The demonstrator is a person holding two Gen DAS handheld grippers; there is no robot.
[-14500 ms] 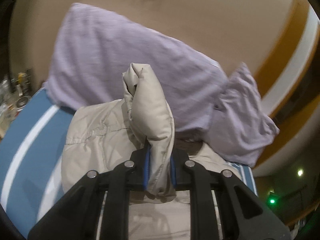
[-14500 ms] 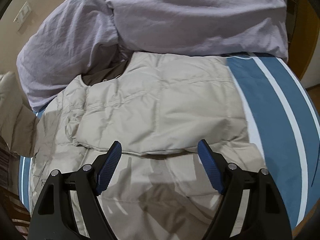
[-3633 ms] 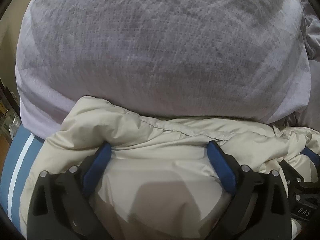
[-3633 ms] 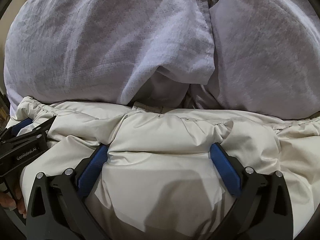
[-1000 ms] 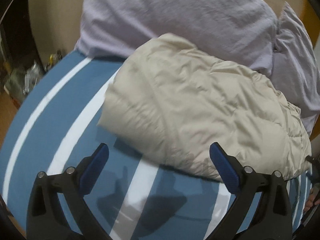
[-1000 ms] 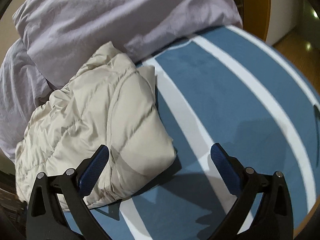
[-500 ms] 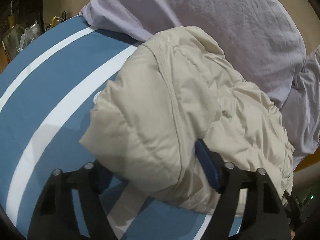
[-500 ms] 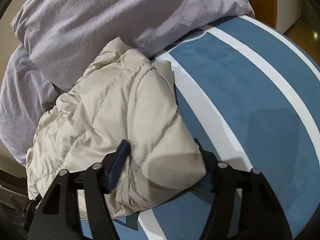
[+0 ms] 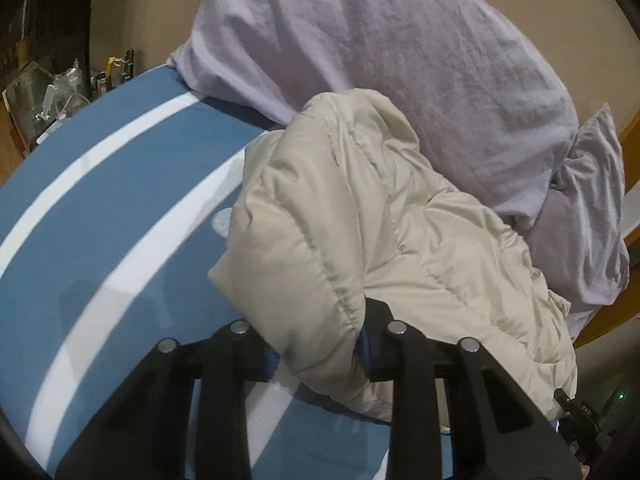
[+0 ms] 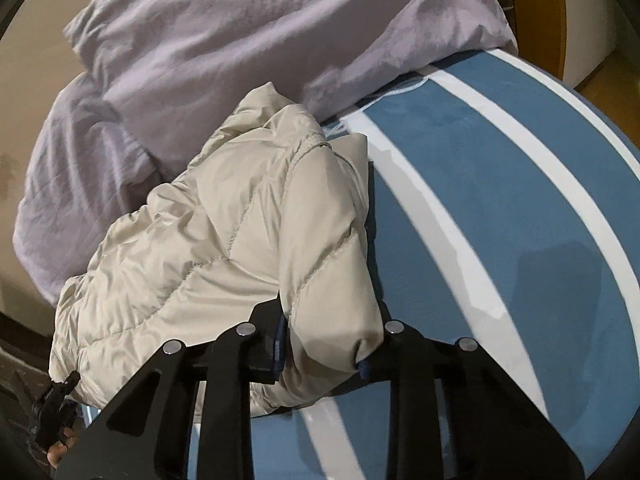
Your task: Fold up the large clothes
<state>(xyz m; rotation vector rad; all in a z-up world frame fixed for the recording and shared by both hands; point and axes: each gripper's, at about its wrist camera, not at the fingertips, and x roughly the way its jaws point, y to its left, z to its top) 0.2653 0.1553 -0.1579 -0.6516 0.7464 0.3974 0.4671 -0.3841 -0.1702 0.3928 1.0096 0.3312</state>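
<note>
Lying folded into a thick bundle, the beige puffer jacket (image 9: pixel 384 240) sits on the blue bedspread (image 9: pixel 120 208) with white stripes, its far edge pressed against the lilac pillows (image 9: pixel 400 48) at the head of the bed. You have it pinched at both near corners. Your left gripper (image 9: pixel 318 346) is closed on the corner nearest you on that side, the padded fabric bulging out between its blue pads. Your right gripper (image 10: pixel 320 348) is clamped the same way on the opposite corner, with a fat roll of the quilted shell squeezed between its fingers. In the right wrist view the jacket (image 10: pixel 240 248) runs diagonally away toward the pillows (image 10: pixel 260 32), and the bedspread (image 10: pixel 500 200) shows bare to its right. Beyond the bed's left edge, a cluttered nightstand (image 9: pixel 60 88) stands by the wall.
</note>
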